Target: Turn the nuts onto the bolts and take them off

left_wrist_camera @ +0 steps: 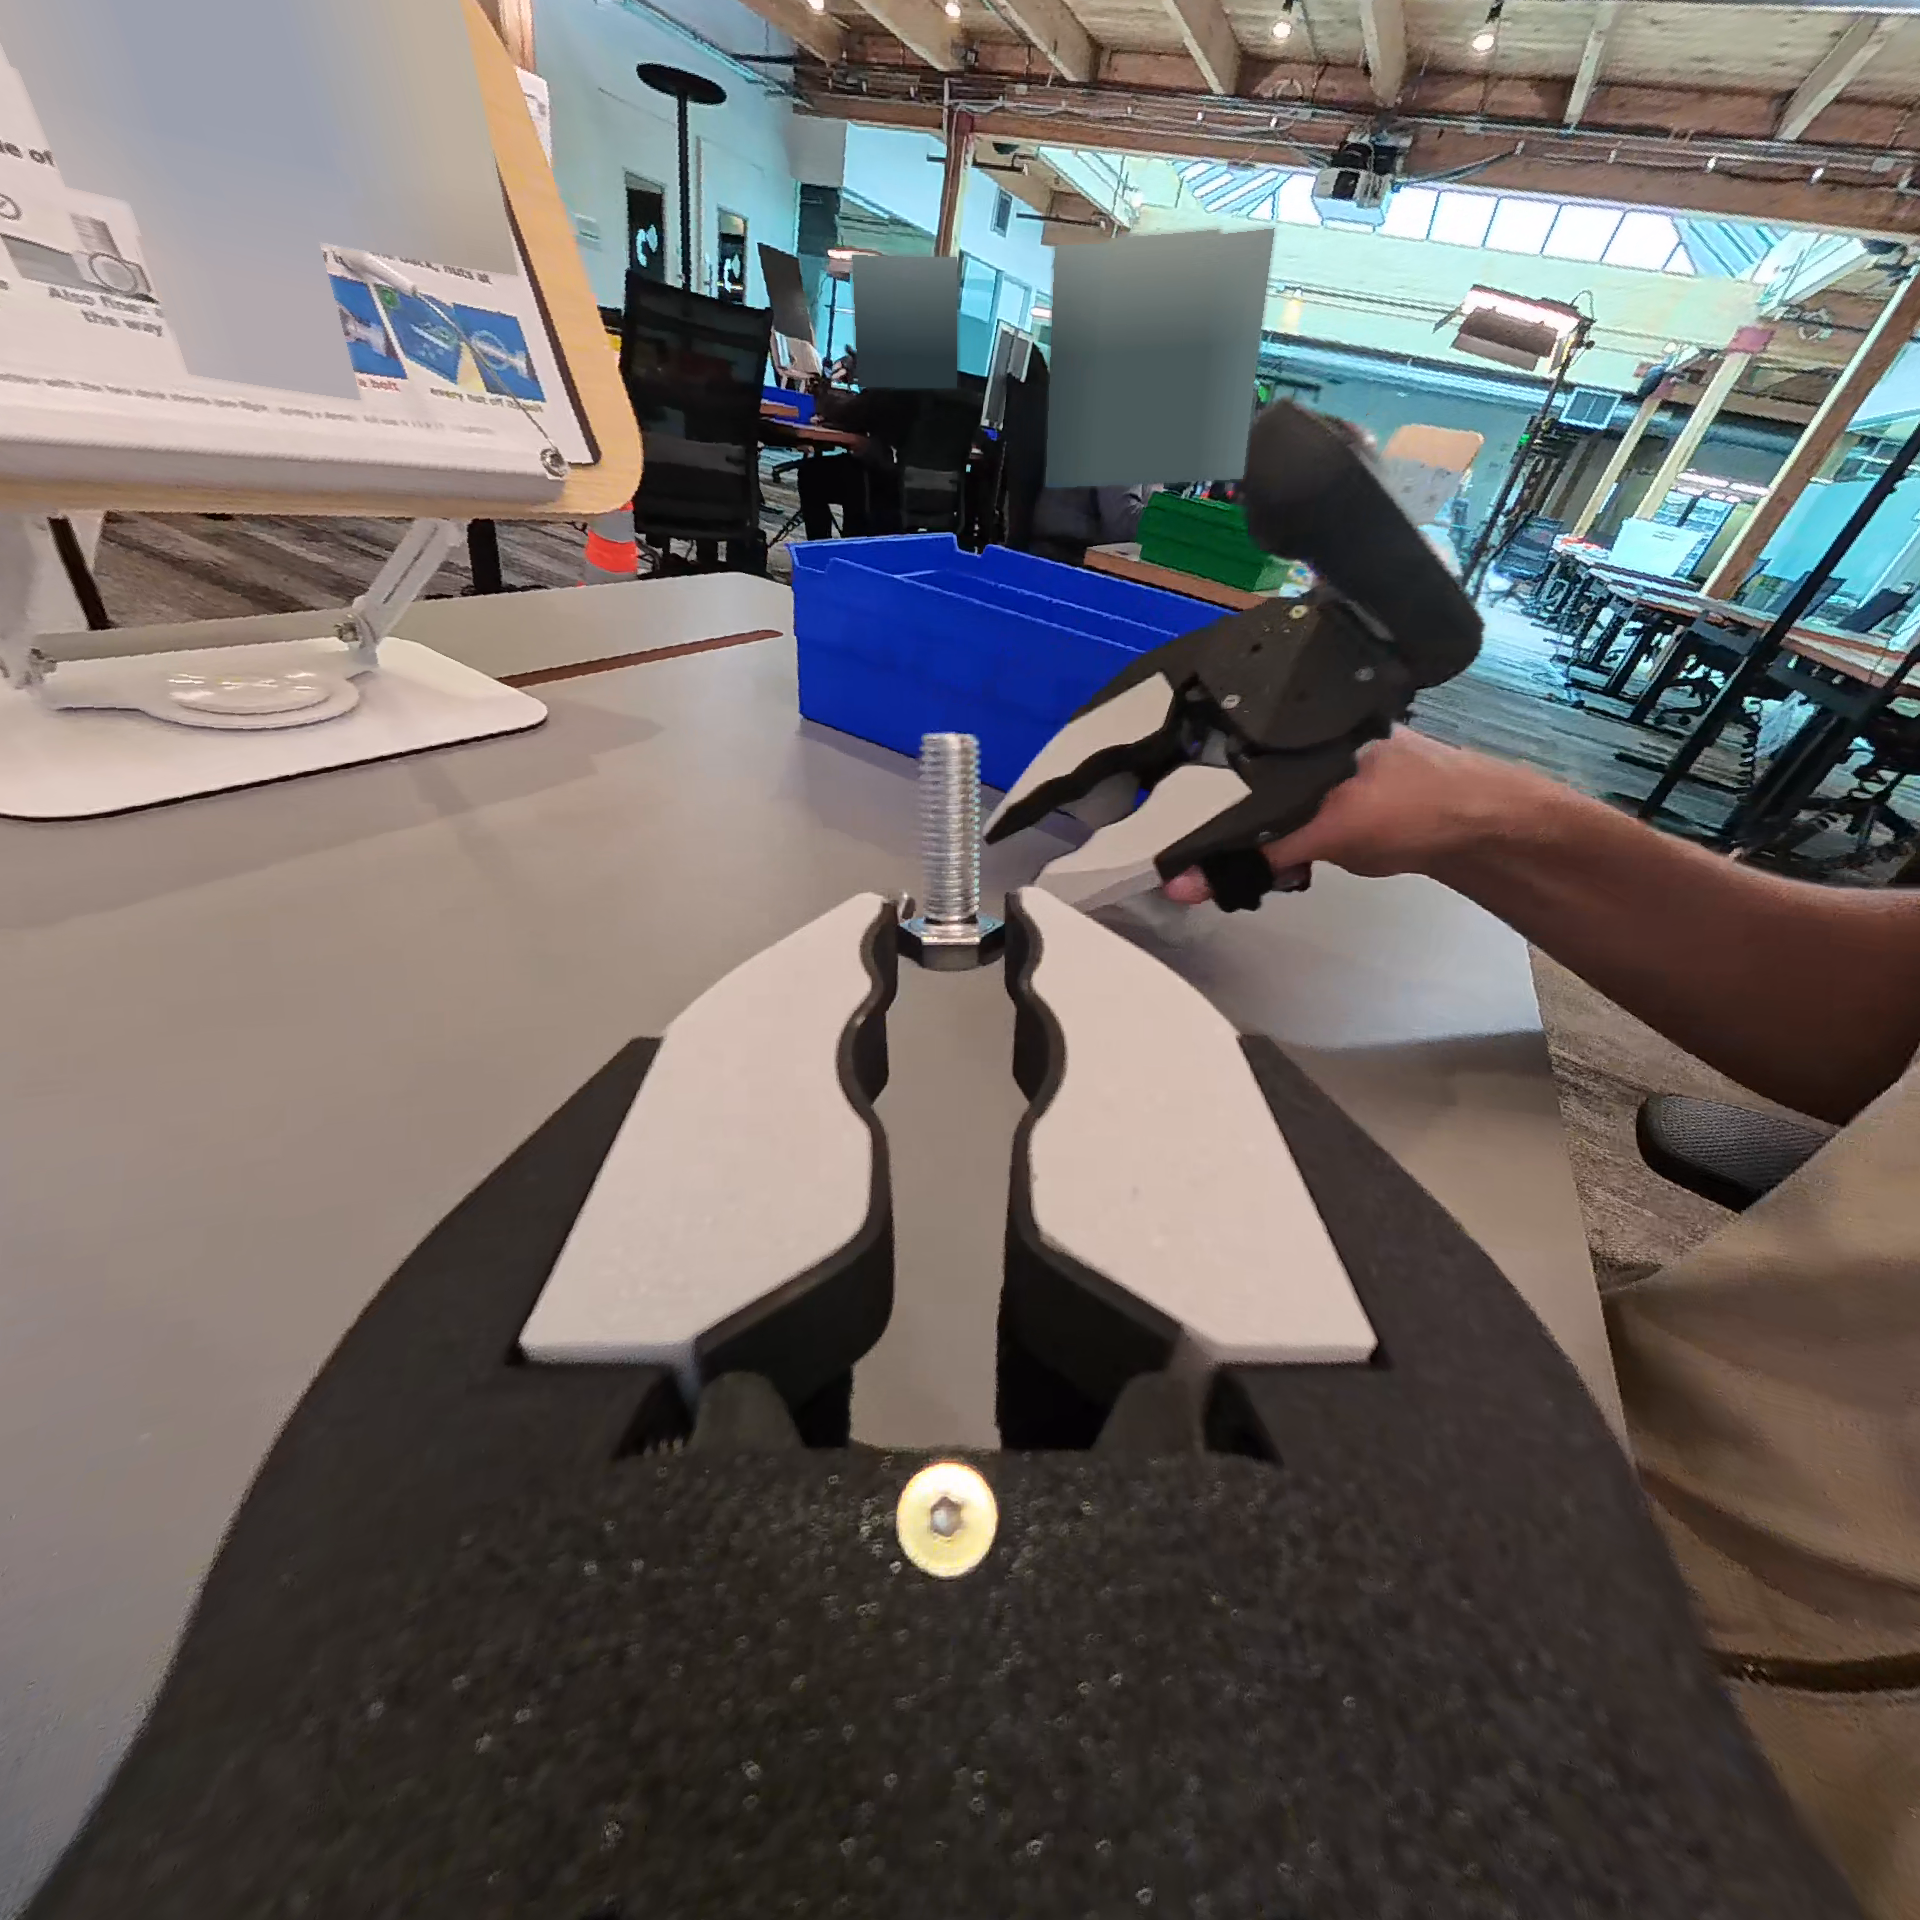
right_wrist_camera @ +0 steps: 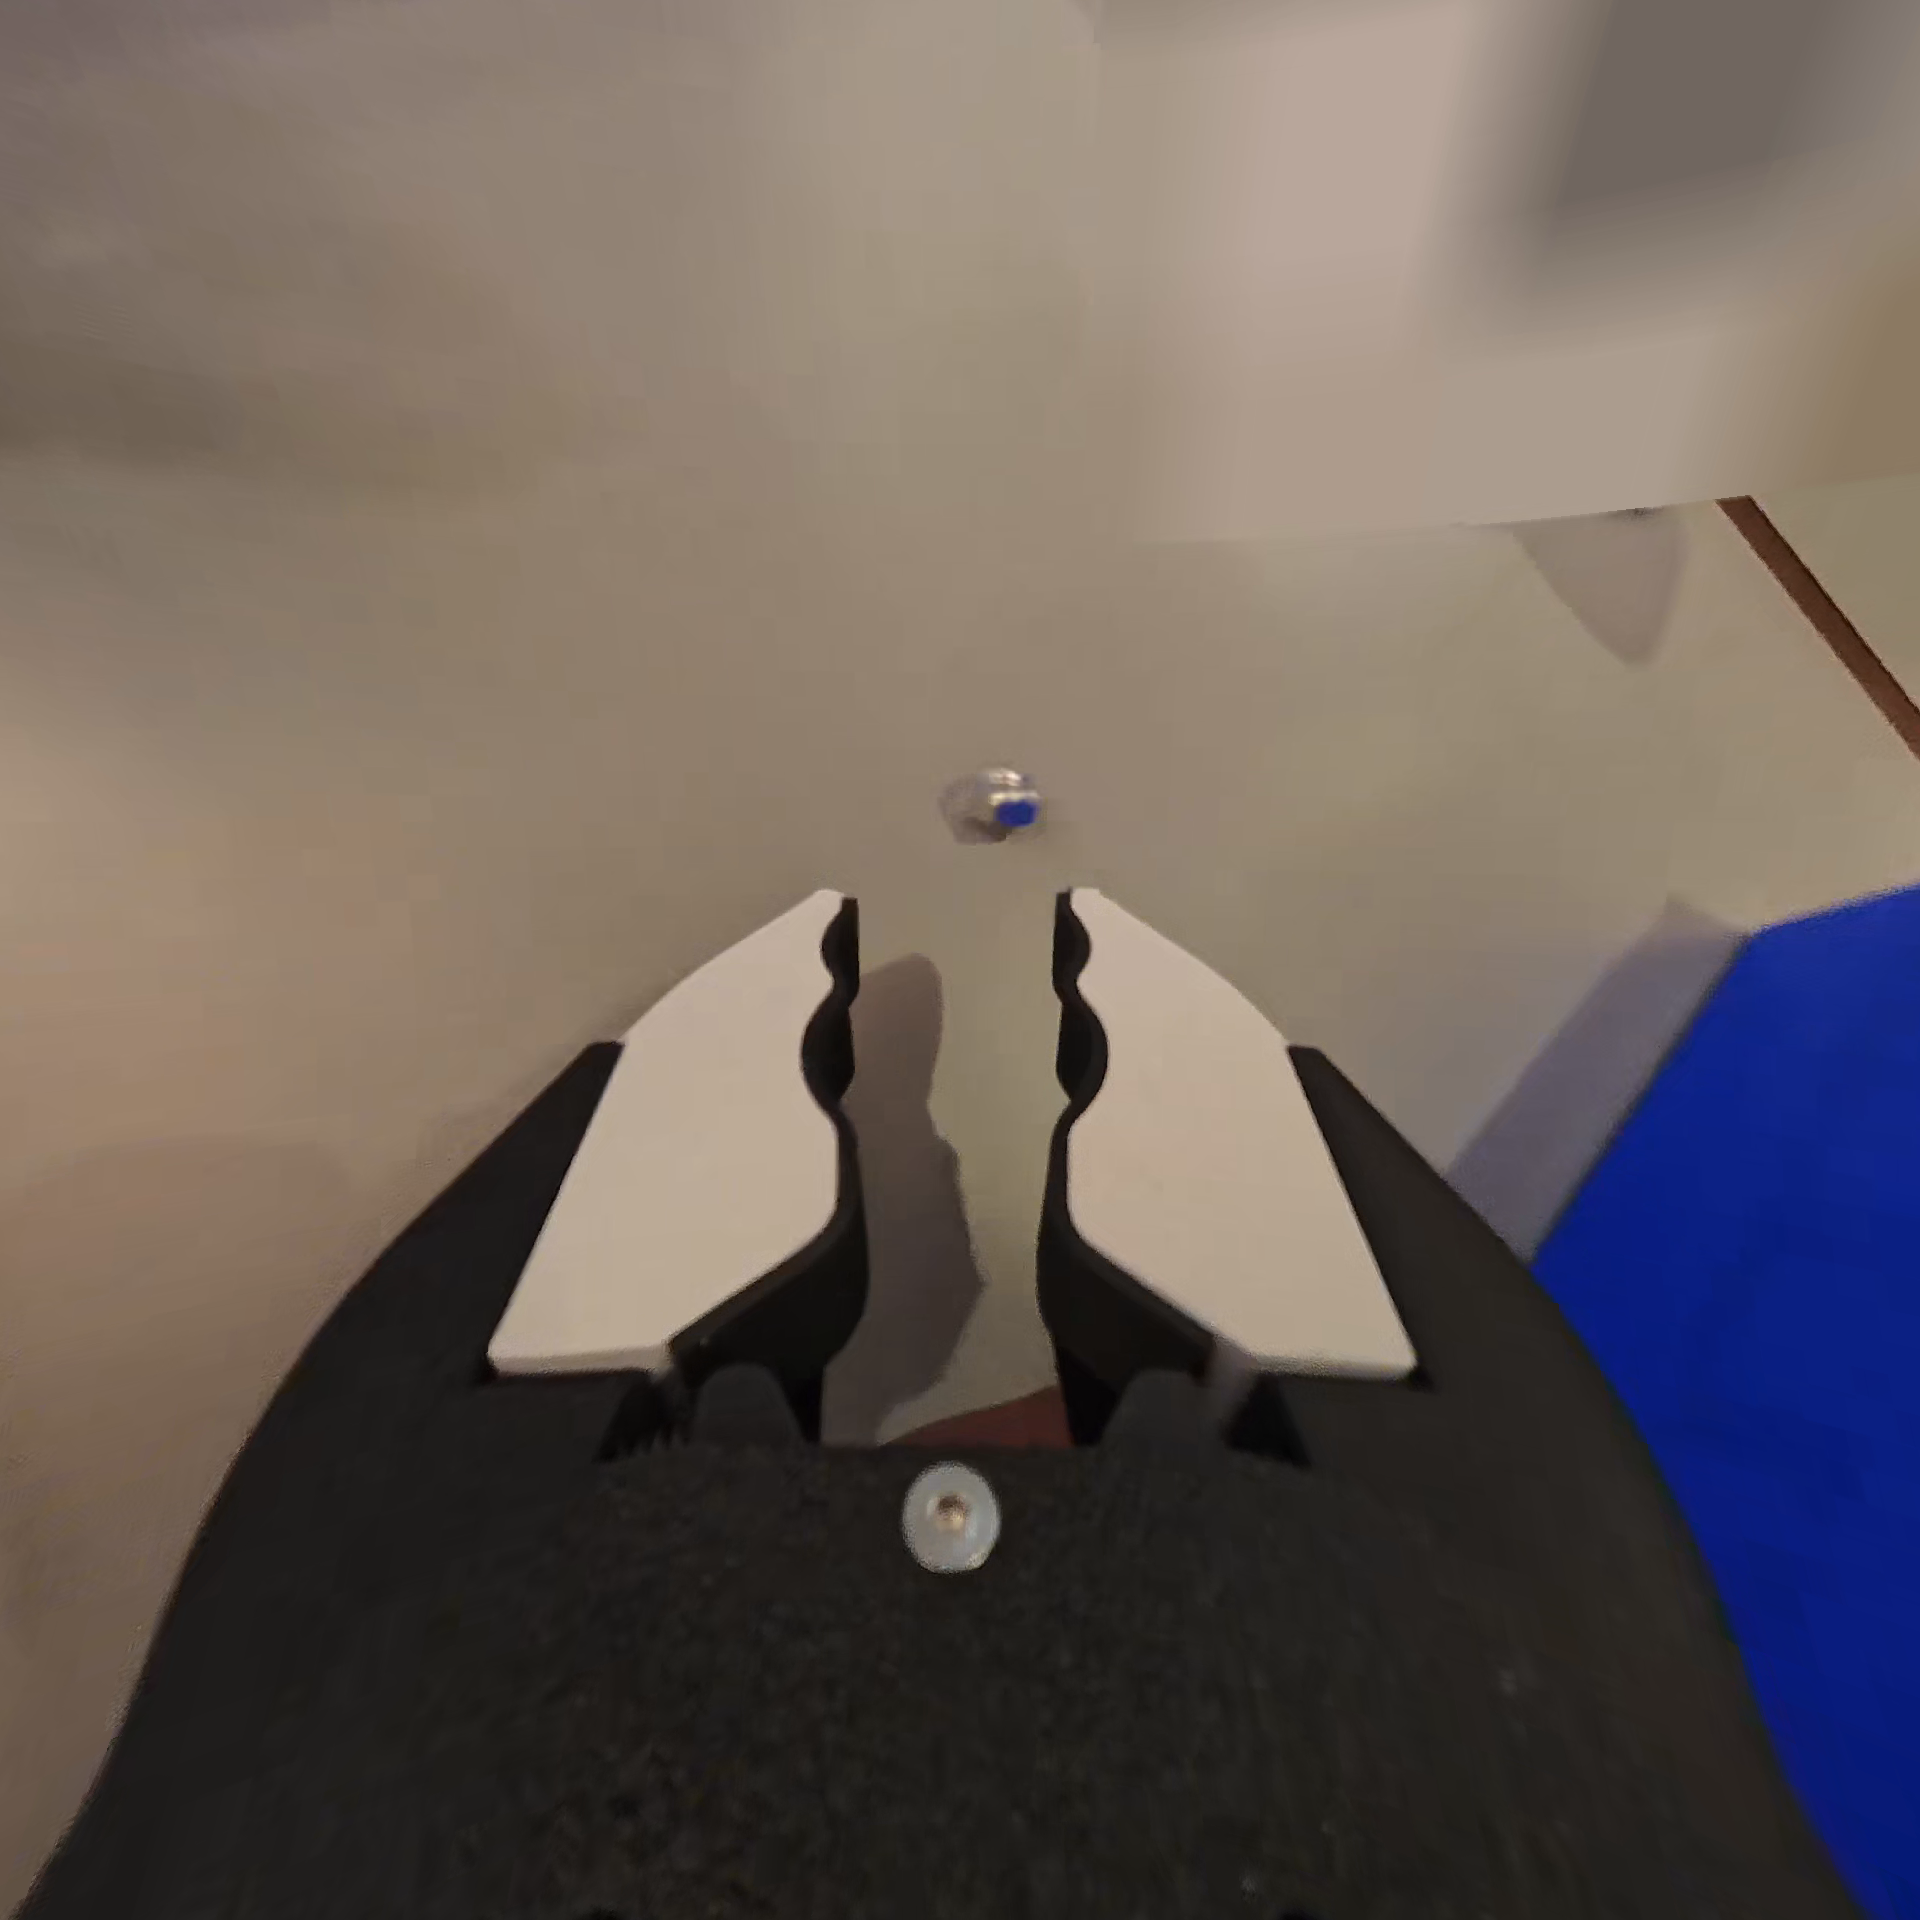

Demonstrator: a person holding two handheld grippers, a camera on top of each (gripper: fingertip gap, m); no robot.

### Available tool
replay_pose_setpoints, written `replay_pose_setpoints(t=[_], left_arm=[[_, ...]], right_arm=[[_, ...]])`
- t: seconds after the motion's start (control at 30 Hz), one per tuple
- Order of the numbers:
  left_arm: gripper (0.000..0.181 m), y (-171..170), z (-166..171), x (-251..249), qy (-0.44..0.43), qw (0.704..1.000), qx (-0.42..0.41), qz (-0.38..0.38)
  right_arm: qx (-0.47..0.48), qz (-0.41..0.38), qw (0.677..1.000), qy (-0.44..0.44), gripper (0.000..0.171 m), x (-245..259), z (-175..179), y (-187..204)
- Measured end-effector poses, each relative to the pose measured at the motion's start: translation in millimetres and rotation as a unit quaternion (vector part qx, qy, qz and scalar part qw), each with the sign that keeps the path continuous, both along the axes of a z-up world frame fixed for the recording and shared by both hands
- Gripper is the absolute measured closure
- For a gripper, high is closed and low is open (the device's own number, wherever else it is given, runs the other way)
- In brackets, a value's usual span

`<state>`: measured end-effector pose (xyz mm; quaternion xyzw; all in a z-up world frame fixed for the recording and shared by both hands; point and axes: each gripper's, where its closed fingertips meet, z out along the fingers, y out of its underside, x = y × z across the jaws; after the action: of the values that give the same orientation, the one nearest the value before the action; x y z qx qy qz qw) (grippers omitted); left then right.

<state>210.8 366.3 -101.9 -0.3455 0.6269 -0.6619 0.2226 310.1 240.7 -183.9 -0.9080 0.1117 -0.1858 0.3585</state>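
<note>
A silver threaded bolt (left_wrist_camera: 949, 821) stands upright, head down (its hex head pinched). A small silver nut (right_wrist_camera: 992, 808) with a blue insert lies loose on the tabletop (right_wrist_camera: 520, 727).

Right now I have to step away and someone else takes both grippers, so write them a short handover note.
Left gripper: shut on the bolt at its hex head, holding it upright on the grey table, threads bare.
Right gripper: open, empty, pointing down at the table, the nut just ahead of its fingertips.
The nut, blurred, with a blue insert, lies loose on the table near the blue bin.
Done: bolt gripped and stood up.
Left: pick up the nut, turn it onto the bolt, then take it off again.
</note>
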Motion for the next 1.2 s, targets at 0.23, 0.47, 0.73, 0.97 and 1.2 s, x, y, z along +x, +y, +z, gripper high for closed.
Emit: replay_pose_setpoints(t=[0.23,0.47,0.73,0.97,1.2], left_arm=[[0.162,-2,-1,-3,-0.002,1.000,0.004,-0.003],[0.162,-8,-2,-6,-0.002,1.000,0.009,-0.017],[0.162,-13,-3,-9,0.005,0.999,0.003,-0.039],[0.162,-17,-4,-9,0.007,0.998,0.040,-0.050],[0.162,-44,2,-17,-0.010,0.983,0.153,-0.097]], right_arm=[[-0.031,-0.040,0.998,0.022,0.137,15,-21,-3],[-0.033,-0.058,0.996,0.056,0.137,37,-31,2],[0.023,-0.046,0.991,0.120,0.150,35,-35,7],[0.187,0.125,0.969,0.105,0.154,-31,47,44],[0.249,0.310,0.914,0.078,0.154,-109,126,65]])
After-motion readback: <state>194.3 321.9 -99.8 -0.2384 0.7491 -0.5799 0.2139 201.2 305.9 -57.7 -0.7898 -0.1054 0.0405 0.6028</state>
